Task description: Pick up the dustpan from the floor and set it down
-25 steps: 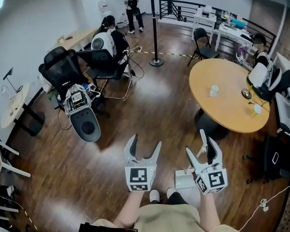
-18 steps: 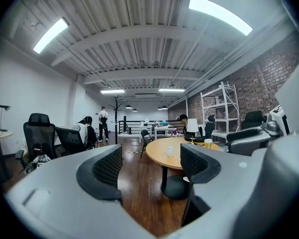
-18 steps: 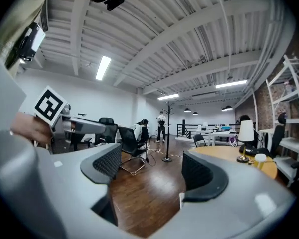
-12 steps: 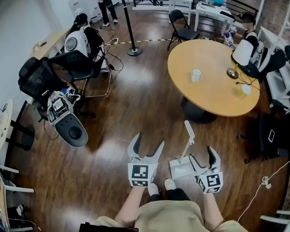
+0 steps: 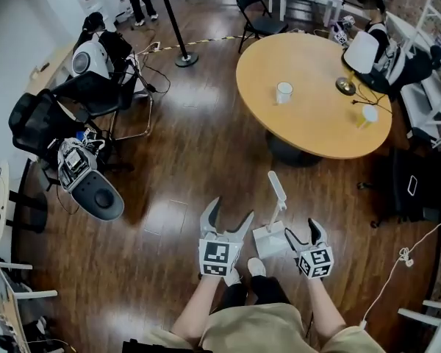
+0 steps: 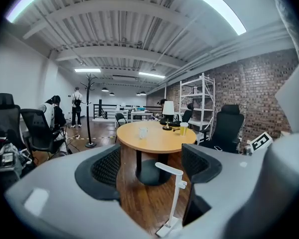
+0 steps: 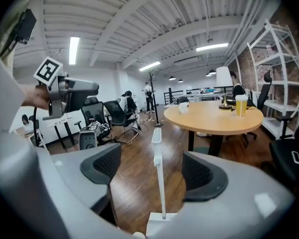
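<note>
Probably light and stiff, the dustpan (image 5: 268, 239) wants taking by its handle (image 7: 159, 183), just before the right gripper's (image 5: 304, 231) wide, empty jaws.

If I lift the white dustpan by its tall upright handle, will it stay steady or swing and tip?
The dustpan looks like thin white plastic, so it is probably light and stiff. Its handle is long and slim, so the dustpan may swing or tilt when lifted. The handle looks smooth and could slip in a loose grip.

Dustpan (image 7: 160, 185) — its tray cut off below.
</note>
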Motion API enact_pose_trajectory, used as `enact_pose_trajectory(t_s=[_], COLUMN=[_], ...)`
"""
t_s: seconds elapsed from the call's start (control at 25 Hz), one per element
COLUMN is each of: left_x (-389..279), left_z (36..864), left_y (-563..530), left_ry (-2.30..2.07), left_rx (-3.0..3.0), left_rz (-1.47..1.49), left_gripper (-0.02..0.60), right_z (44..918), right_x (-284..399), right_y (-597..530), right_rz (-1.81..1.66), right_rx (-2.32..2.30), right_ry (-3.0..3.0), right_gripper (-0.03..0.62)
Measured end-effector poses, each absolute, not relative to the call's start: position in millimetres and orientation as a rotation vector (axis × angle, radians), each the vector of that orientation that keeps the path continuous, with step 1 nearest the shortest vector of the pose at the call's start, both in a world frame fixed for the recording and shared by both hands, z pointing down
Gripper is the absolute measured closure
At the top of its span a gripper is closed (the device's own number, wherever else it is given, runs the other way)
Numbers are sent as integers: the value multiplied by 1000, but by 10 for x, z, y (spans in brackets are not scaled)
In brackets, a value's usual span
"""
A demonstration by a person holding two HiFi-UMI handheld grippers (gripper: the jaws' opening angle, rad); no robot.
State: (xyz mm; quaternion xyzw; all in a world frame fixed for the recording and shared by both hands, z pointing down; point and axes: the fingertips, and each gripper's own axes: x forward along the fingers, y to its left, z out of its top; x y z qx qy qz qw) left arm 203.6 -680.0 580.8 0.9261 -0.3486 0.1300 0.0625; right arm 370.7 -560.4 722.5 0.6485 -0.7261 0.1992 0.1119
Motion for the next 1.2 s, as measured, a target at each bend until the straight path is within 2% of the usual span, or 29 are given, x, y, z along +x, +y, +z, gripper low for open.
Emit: enact_pose_trajectory(t_s=[0.32, 0.72, 0.88, 1.16, 1.2], left_x=[1965, 1829, 1752, 1710, 1698], left_z=[6131, 6396, 6408, 6341, 6329], left_y=[-6894, -6971, -6989, -6993, -6986], left_ry=[-1082, -1104, -1138, -1161, -1163], left_rx=[2734, 2650, 2636, 2629, 2628], left_rz=[458, 472, 479, 474, 471], left_gripper=[207, 209, 209, 209, 209], right_z=[7907, 8306, 8307, 8165, 8135], right_x=[3594, 3616, 3578, 3594, 3589], right_y=[-6143, -6813, -6918, -6965, -6961], right_rz=[586, 602, 583, 561, 553], right_rx=[1756, 1753, 1726, 1716, 1716], right_ry=[-2134, -2109, -2120, -2138, -2141], right_gripper=[220, 228, 252, 351, 406])
